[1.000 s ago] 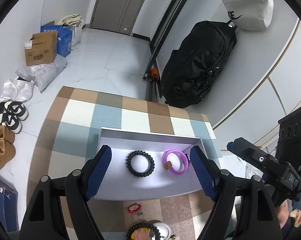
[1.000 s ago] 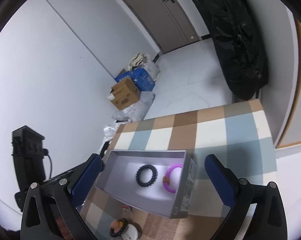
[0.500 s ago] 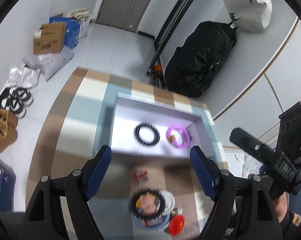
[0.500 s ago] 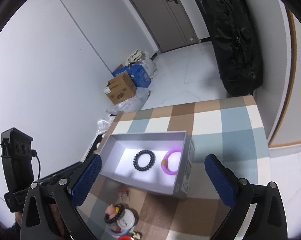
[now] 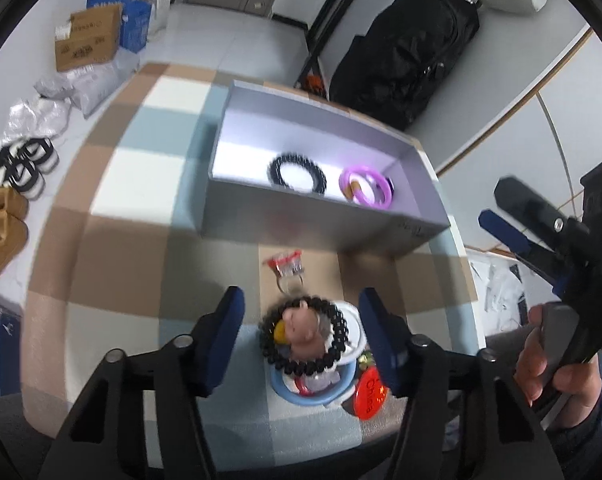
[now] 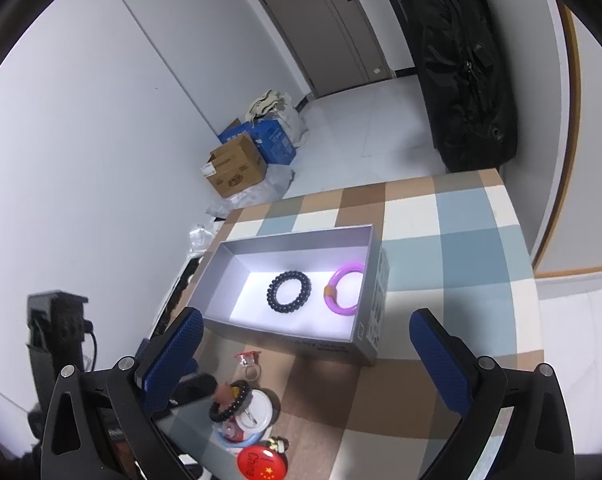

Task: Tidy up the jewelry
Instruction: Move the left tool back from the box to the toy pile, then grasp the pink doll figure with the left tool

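Beaded bracelet point(image 5: 304, 336) between closing left gripper point(image 5: 301, 336) fingers

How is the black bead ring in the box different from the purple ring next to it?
The black beaded bracelet is made of many small round beads, while the purple smooth bangle is one plain hoop. The bracelet is dark all round; the bangle has a small orange piece on one side. The bracelet lies nearer the middle of the grey open box; the bangle lies by its end wall. Both are rings lying flat on the box's floor, apart.
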Motion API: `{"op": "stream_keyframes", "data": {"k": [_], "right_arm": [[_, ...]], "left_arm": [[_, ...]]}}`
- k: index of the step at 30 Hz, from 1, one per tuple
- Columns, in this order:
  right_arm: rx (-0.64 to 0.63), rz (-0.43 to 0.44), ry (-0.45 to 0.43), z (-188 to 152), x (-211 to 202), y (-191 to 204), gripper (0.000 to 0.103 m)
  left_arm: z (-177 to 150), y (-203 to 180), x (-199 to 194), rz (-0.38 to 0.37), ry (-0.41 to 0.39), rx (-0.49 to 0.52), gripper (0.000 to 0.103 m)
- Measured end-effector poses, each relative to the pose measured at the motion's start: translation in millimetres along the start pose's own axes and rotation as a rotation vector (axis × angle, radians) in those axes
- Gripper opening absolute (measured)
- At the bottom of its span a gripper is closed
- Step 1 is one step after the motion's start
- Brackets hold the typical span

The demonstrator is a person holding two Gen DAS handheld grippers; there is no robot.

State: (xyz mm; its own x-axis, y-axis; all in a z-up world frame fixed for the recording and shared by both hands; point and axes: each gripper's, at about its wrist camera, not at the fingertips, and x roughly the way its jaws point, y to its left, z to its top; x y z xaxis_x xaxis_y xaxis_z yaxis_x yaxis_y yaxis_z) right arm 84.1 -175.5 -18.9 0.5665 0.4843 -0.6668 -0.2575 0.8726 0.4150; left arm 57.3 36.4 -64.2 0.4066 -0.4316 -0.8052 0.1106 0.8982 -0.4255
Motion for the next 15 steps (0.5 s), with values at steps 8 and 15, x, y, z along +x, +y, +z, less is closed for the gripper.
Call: {"op": "stream_keyframes", "data": {"k": [8, 15], "right_arm": [[-0.005, -0.010, 0.011, -1.3, 5.6, 4.7, 0.103], [-0.015, -0.016, 0.019, -3.3, 7.7, 6.2, 0.103]], "left_arm": [[-4.6, 10.6, 6.9, -0.034, 0.056, -0.053, 0.024], [-4.7, 6.1, 4.2, -0.031, 0.059, -0.032, 0.015]]}}
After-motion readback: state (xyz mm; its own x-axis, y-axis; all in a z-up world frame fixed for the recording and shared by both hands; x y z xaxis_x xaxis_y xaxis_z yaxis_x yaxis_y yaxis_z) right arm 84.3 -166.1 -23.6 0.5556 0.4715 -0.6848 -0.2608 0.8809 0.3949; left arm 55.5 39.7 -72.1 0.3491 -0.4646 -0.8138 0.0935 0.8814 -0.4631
